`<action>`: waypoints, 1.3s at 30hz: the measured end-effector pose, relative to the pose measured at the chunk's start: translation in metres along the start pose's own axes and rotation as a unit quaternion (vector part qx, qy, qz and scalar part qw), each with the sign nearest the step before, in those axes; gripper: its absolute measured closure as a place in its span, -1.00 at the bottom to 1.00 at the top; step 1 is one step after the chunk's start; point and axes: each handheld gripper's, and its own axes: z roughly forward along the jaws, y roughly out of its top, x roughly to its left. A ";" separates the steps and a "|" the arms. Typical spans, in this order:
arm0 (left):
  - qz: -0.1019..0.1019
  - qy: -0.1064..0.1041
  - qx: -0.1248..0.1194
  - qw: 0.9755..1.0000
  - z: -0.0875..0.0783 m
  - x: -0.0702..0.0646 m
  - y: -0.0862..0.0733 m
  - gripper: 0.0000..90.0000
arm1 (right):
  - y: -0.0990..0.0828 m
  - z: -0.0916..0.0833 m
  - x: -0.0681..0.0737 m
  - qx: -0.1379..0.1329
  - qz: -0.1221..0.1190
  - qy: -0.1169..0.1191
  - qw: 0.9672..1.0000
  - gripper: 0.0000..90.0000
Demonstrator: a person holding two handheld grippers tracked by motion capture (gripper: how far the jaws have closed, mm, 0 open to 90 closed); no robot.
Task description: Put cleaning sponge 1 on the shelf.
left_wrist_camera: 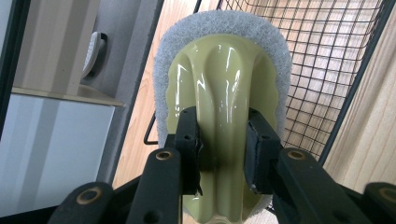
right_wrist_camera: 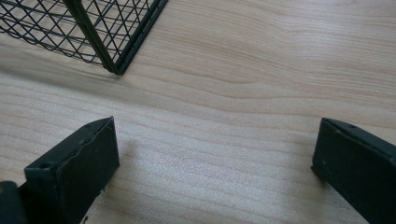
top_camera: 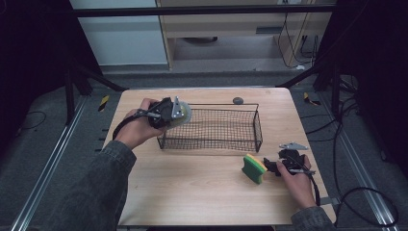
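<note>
Pale wooden table [top_camera: 192, 192] stands on a dark grey floor, with black frame bars and cables around it. At about ten o'clock on the tabletop, the left gripper [top_camera: 179, 114] clamps a scrubber [left_wrist_camera: 224, 98]: a glossy yellow-green plastic handle backed by a white mesh pad. In the left gripper view both black jaws press on the handle's ridged middle, one on each side, and the pad's rounded end points away from the camera. From the high view the scrubber is held at the left end of a black wire basket [top_camera: 211, 129], right at its rim; whether it touches the wire I cannot tell. The basket sits at twelve o'clock of the table's centre. Beyond its far rim lies a small dark round thing [top_camera: 238, 100]. At four o'clock, the right gripper [top_camera: 269, 166] rests low over the wood, its jaws spread wide with nothing between them. A green and yellow sponge [top_camera: 254, 168] stands on edge just beside its tip, at its nine o'clock.
</note>
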 end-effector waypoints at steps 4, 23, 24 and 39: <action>-0.002 -0.003 -0.003 1.000 -0.001 0.001 0.001 0.56 | 0.000 0.000 0.000 0.000 -0.001 0.000 1.000 -0.98; 0.009 -0.016 0.002 1.000 0.009 -0.002 0.007 0.56 | 0.001 0.001 0.000 -0.001 -0.003 0.002 1.000 -0.99; 0.009 -0.017 0.003 1.000 0.010 -0.002 0.007 0.56 | 0.001 0.001 -0.001 -0.001 -0.003 0.002 1.000 -0.98; 0.018 -0.031 0.010 0.999 0.019 -0.011 0.011 0.56 | 0.002 0.001 -0.001 0.000 -0.004 0.004 1.000 -0.98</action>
